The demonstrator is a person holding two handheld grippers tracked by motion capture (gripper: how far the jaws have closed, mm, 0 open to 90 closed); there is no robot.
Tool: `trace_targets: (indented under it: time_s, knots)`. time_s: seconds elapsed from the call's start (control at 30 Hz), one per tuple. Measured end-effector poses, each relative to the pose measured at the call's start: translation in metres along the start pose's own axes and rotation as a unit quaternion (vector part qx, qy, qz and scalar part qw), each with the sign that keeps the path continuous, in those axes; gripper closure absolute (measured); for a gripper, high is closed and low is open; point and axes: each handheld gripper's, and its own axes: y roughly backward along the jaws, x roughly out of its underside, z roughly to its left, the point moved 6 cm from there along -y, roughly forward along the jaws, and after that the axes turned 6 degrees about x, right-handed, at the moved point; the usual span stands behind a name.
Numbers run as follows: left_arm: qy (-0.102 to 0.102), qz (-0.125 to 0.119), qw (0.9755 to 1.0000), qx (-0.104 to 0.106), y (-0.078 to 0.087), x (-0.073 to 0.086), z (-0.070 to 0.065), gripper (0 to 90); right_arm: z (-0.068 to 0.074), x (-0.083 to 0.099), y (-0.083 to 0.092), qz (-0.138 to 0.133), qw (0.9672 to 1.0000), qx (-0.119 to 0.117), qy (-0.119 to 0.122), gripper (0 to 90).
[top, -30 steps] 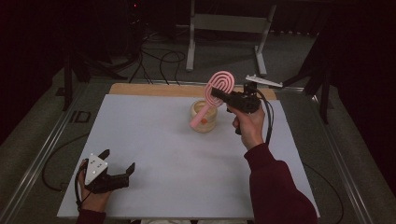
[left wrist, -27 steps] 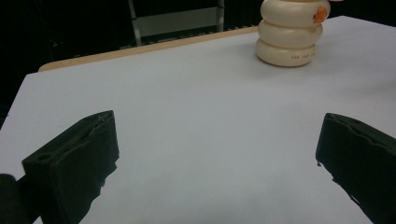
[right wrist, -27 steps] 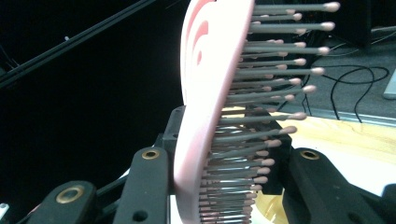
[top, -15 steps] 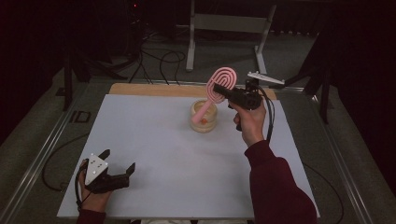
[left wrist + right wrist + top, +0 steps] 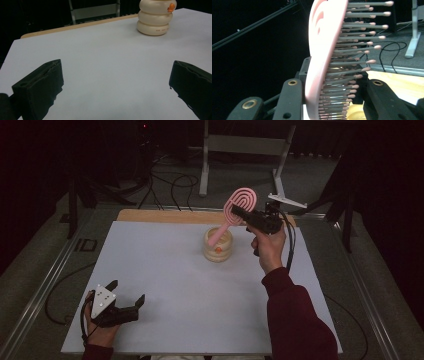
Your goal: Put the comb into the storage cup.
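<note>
A dark room surrounds a pale table (image 5: 165,270) with a wooden edge (image 5: 160,216). Beyond the held tool, a grey metal stand (image 5: 240,145) rises from grey floor (image 5: 125,195), cables (image 5: 170,182) beside it.

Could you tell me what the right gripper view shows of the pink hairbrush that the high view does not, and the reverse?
Right gripper view: the hairbrush's grey bristles with pink tips, seen edge-on, and the right gripper clamped on the head.
High view: the brush's pink handle reaching down into the cream ringed holder, the white table, and the left gripper open near the front corner.
Both: the right gripper holding the pink brush.
</note>
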Motion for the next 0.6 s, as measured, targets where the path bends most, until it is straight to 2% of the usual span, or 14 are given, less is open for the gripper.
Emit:
trace_targets:
  time_s: [0.6]
  knots:
    - [0.000,-0.001,1.0000,-0.002,0.0004,-0.0003,0.0004,0.0,-0.0098,-0.0081,-0.0069,-0.009,0.9996,0.025,-0.003,63.9]
